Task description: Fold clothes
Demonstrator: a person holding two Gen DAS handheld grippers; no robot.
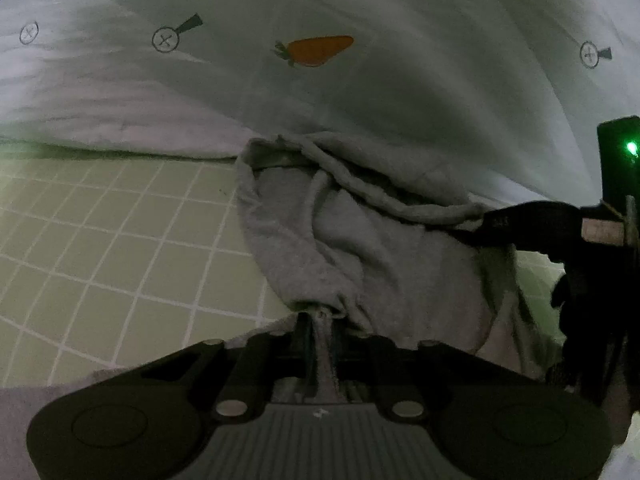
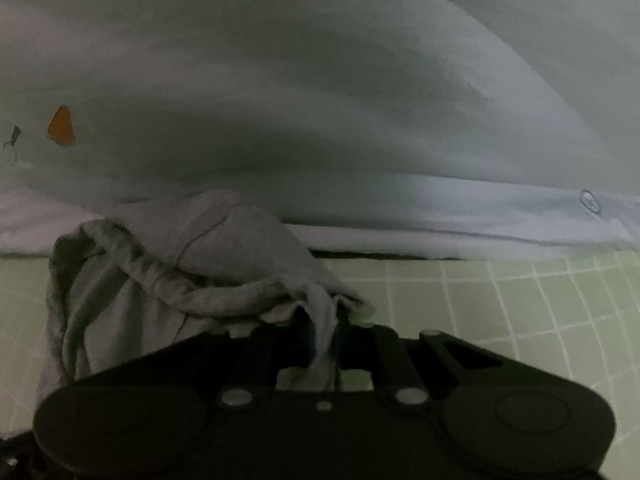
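Grey knitted garment, soft jersey cloth, bunched and rumpled: held at two points and lying partly on the mat.

Left gripper, black, two-fingered, hand-held: jaws nearly together, pinching a gathered edge of the grey garment; a strip of the cloth runs back between the fingers toward the camera.

Right gripper, black, same pattern: jaws drawn in tight on another fold of the same garment, cloth trailing down through the gap. From the left wrist view its dark fingertip is seen biting the rolled hem on the right side of the heap.

Garment, position: slung between the two grippers, its bulk sagging onto the work surface, rolled hem uppermost, far side just against the bedding behind.

Pale green cutting mat, white grid lines: lies under the garment, bare to the left in the left view and to the right in the right view.

Pale grey-green quilt, printed with an orange carrot and small circled-cross marks: heaped along the far edge of the mat, filling the background.

Lighting: dim; right view blurred.
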